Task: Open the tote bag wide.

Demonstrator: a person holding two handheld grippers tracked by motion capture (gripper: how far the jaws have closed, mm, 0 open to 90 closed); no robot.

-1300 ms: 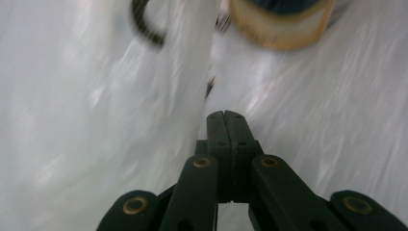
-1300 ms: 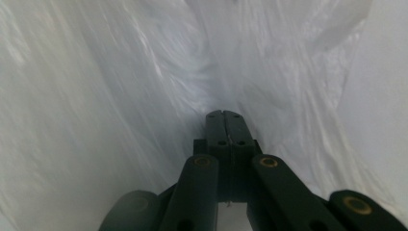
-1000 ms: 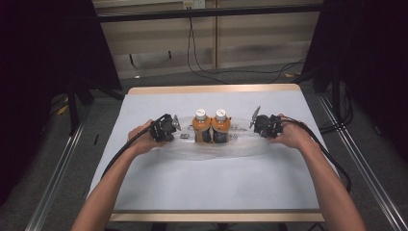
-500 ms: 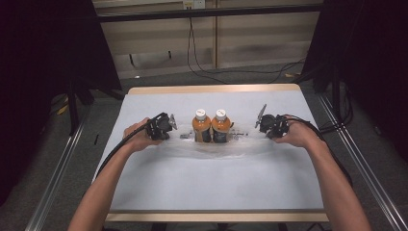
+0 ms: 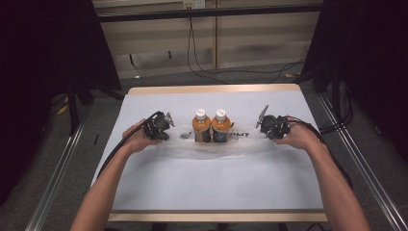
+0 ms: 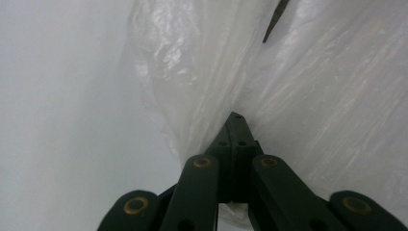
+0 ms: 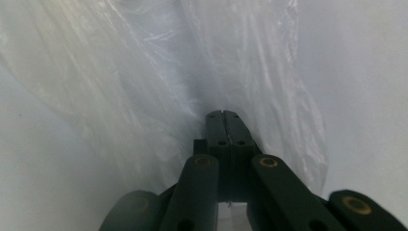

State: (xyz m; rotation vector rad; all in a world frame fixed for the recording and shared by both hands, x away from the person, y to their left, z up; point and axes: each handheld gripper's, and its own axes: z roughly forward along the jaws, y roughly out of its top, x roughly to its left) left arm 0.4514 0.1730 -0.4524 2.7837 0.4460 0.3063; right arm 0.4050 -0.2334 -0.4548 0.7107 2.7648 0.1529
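With both grippers' fingers [image 6: 234,126] clamped tight on opposite ends of the clear plastic bag [image 5: 211,147] around two orange bottles [image 5: 211,127] mid-counter [image 5: 211,192], uneven pulling could topple them or tear the film.

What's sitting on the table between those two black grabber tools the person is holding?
In the high view, two orange bottles with white caps stand side by side between the left gripper and right gripper, inside a clear plastic bag that both grippers pinch.

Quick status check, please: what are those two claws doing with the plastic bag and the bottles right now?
Left claw shut on clear plastic bag. Right claw shut on its other end. Two orange bottles upright between them. Nothing in the way.
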